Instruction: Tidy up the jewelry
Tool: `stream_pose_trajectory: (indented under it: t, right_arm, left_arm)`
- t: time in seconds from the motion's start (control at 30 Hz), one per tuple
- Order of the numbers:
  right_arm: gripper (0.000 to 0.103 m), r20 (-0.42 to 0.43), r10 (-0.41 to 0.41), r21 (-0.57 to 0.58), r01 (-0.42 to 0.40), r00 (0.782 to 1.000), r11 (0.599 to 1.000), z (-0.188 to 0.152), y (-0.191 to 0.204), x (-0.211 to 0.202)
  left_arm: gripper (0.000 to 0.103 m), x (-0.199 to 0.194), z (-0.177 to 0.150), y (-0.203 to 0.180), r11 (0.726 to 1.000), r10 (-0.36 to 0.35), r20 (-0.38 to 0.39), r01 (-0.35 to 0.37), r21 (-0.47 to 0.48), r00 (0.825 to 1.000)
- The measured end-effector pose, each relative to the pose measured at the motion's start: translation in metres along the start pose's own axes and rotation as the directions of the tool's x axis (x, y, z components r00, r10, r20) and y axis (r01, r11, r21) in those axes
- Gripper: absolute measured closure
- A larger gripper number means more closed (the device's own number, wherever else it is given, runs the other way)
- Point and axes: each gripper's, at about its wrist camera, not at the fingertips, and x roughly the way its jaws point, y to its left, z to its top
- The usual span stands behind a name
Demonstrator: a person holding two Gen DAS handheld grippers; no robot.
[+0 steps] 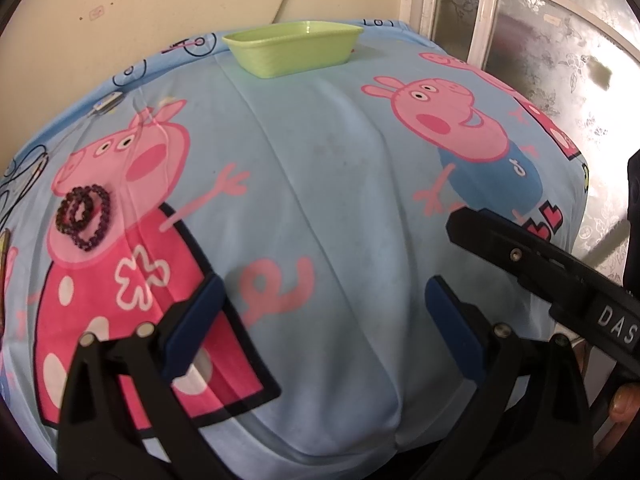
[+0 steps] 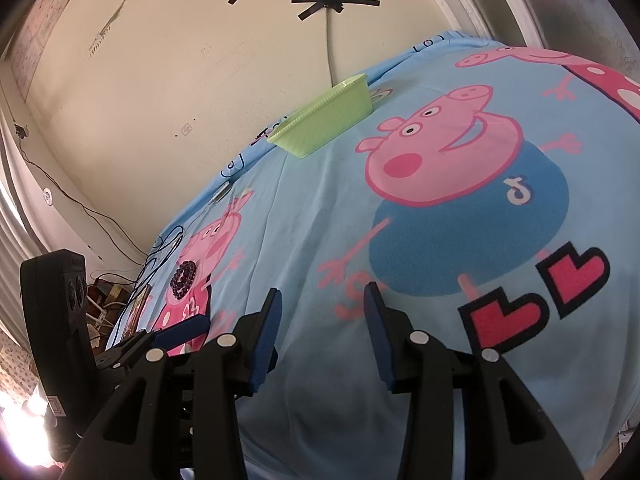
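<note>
Dark purple bead bracelets [image 1: 84,218] lie in a small pile on the cartoon-pig cloth [image 1: 340,200], at the left of the left wrist view. A light green tray [image 1: 294,48] stands at the far edge by the wall, and its inside is hidden. My left gripper [image 1: 323,284] is open over bare cloth, to the right of and nearer than the bracelets, holding nothing. My right gripper [image 2: 323,296] is open too, its blue pads apart above the cloth with nothing between them. From the right wrist view the bracelets [image 2: 183,276] are far left and the tray [image 2: 324,124] is straight ahead.
A small silver device [image 1: 106,102] with a thin cable lies near the far left edge. Dark cables [image 2: 160,248] trail over the table's left side. The wall runs behind the tray. A frosted glass door [image 1: 540,32] stands to the right, where the cloth drops off.
</note>
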Motion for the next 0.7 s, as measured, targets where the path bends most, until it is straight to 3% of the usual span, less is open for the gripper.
stream_pose_trajectory:
  t: [0.7]
  right_arm:
    - [0.085,0.005,-0.010,-0.009,0.010,1.000,1.000,-0.0003,0.0015,0.0015]
  left_arm:
    - [0.006,-0.0020,-0.0014,0.0010,1.000,-0.016,-0.003,0.016,0.004,1.000]
